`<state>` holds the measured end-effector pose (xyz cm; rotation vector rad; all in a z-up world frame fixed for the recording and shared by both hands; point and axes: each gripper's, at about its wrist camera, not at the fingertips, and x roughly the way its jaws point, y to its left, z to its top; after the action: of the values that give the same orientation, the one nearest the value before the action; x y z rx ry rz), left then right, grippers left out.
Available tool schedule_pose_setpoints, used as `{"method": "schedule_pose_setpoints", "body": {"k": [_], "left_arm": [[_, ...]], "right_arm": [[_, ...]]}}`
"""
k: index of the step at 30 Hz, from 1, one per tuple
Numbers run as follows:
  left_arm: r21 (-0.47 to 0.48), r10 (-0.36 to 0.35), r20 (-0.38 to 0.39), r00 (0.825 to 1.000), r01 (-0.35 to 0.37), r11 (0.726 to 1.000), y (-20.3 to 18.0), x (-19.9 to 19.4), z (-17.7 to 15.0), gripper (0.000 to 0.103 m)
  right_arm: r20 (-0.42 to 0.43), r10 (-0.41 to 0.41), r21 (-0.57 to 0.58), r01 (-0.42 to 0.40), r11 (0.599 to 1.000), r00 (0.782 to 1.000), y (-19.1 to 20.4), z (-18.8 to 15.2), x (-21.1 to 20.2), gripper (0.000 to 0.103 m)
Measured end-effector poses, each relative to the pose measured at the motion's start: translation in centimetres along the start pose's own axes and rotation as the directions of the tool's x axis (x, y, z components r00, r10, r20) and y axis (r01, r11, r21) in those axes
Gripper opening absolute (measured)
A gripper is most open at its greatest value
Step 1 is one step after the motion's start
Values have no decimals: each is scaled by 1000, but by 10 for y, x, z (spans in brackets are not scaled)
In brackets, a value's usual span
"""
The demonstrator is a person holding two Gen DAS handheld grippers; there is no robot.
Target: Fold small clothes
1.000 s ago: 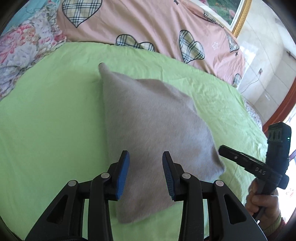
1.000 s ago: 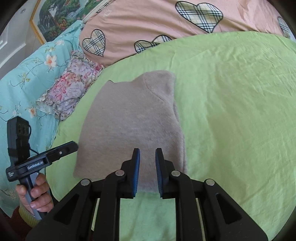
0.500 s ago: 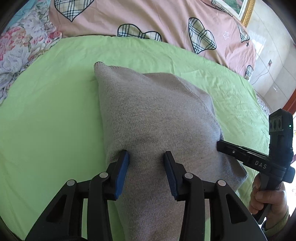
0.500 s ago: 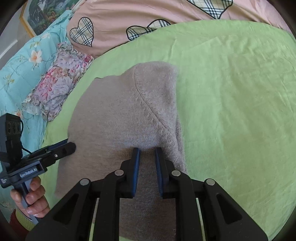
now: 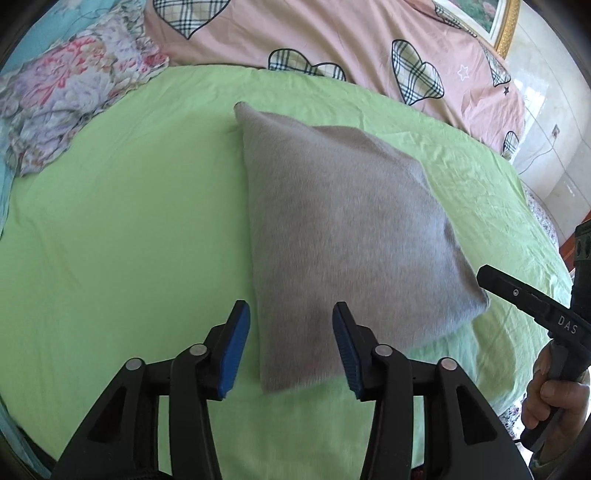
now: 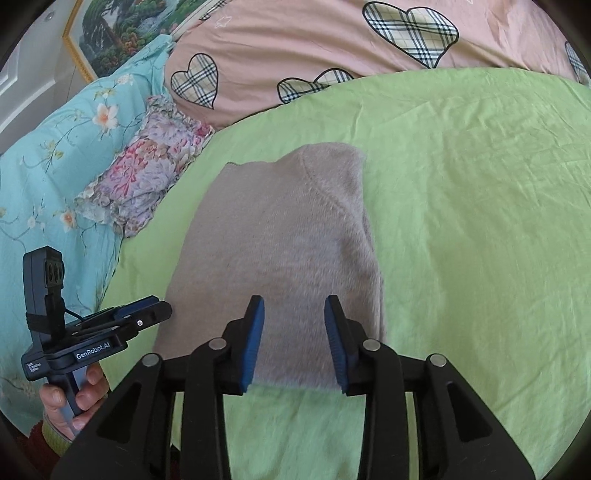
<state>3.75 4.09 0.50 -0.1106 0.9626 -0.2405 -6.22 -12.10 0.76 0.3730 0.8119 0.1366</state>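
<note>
1. the sweater (image 5: 343,236) is a small grey knit, folded into a rough rectangle and lying flat on the green sheet (image 5: 122,229), towards the middle of the bed. a floral pillow (image 5: 70,99) sits off to its left, and the pink quilt (image 5: 332,33) lies behind it.
2. i judge it light, soft and limp: it will sag and unfold if lifted by one point, and the fuzzy knit should grip well on the blue pads, with no risk of breakage.
3. best hold, in my view: pinch all layers at the near edge, one gripper at each near corner, so the fold stays together.
4. left gripper (image 5: 291,349): jaws about half open and opening, nothing held. seen from its own camera, the sweater's near left corner shows between the fingers (image 5: 236,343). the pads look clear of the cloth, though height above it is hard to tell.
5. right gripper (image 6: 294,341): jaws partly open and opening, nothing held. the near hem of the sweater (image 6: 280,240) shows in the gap between the pads, towards the sweater's right side; the pads do not press on it.
6. each camera shows the other gripper held in a hand beside the near corners, the left one (image 6: 144,319) just beside the left corner.
</note>
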Motion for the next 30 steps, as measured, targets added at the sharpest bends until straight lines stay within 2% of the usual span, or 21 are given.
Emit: {"method": "schedule_pose_setpoints", "body": {"k": [3, 7, 12, 16, 19, 25, 30], "left_arm": [[1, 43, -7, 999, -43, 999, -1, -5, -15, 73], [29, 82, -7, 997, -81, 996, -7, -13, -36, 83], [29, 86, -28, 996, -85, 996, -9, -15, -54, 83], [57, 157, 0, 988, -157, 986, -10, -16, -57, 83], [82, 195, 19, 981, -196, 977, -12, -17, -60, 83], [121, 203, 17, 979, -204, 972, -20, -18, -65, 84], [118, 203, 17, 979, -203, 972, -17, -18, -65, 87]], "right_arm": [[-10, -10, -14, 10, 1000, 1000, 3, -13, -3, 48], [-18, -32, -51, 31, 998, 999, 11, -32, -10, 61], [-32, -65, -90, 62, 994, 997, 13, -53, -18, 73], [-30, -91, -84, 88, 993, 995, 10, -66, -21, 79], [-25, -110, -85, 107, 991, 994, 7, -75, -22, 81], [-36, -95, -59, 93, 994, 995, 8, -79, -21, 84], [-41, -95, -73, 92, 993, 995, 12, -82, -18, 85]]}}
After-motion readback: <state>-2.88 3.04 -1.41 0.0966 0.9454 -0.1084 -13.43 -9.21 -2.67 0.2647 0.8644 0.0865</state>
